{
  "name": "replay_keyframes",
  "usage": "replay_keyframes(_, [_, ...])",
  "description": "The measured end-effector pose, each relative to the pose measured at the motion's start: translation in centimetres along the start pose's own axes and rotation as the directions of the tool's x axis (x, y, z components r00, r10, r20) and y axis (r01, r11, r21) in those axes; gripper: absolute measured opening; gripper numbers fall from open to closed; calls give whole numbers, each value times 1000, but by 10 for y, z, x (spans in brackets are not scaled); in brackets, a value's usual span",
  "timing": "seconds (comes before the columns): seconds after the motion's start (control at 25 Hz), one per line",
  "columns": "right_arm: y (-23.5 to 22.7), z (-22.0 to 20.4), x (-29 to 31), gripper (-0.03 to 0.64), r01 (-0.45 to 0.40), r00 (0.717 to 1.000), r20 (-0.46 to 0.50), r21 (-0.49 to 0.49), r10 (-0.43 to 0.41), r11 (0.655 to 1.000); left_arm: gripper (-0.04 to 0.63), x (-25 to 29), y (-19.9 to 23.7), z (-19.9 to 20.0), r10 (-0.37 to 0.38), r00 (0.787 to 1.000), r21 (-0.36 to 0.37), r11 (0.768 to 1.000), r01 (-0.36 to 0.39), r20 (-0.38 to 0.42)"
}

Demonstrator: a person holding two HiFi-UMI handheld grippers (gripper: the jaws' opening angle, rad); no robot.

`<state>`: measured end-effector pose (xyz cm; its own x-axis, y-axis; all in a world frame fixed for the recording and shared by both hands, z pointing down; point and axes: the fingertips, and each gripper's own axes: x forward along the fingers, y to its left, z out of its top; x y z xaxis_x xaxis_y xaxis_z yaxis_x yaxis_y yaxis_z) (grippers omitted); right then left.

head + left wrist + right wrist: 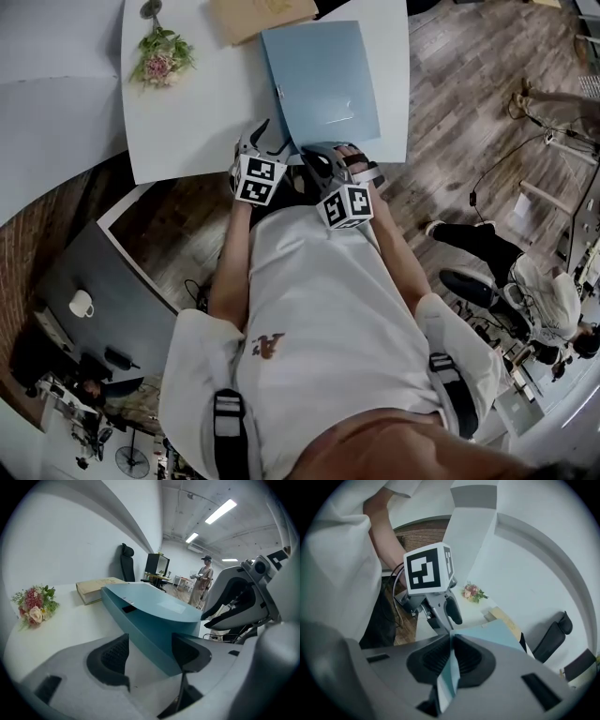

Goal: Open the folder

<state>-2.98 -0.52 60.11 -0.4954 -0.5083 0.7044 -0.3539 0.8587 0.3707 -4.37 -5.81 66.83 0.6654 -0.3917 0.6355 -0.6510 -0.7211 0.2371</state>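
A light blue folder [323, 84] lies closed on the white table [187, 141], its near edge by the table's front edge. My right gripper [325, 157] is shut on that near edge; in the right gripper view the thin blue sheet [451, 667] is pinched flat between the dark pads [433, 658]. My left gripper [272, 139] stands open just left of it. In the left gripper view the folder's [154, 616] near corner reaches in between the wide-apart pads [112, 656], and the folder's right side sits a little higher. The left gripper [450, 609] also shows in the right gripper view.
A small bunch of flowers [161, 58] lies at the table's far left, and a tan flat box [258, 17] sits behind the folder. The table's front edge is right under both grippers. A person [525, 281] sits on the wooden floor to the right.
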Motion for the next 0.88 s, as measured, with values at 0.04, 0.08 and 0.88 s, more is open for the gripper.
replay_keyframes(0.04, [-1, 0, -1, 29, 4, 1000, 2, 2, -4, 1000, 293, 1, 0, -2, 2, 1000, -1, 1000, -2, -4])
replay_keyframes(0.08, [-2, 1, -2, 28, 8, 1000, 4, 4, -8, 1000, 293, 1, 1, -3, 4, 1000, -2, 1000, -4, -8])
replay_keyframes(0.88, [-27, 11, -31, 17, 113, 993, 34, 69, -116, 991, 293, 2, 2, -5, 18, 999, 48, 999, -16, -39])
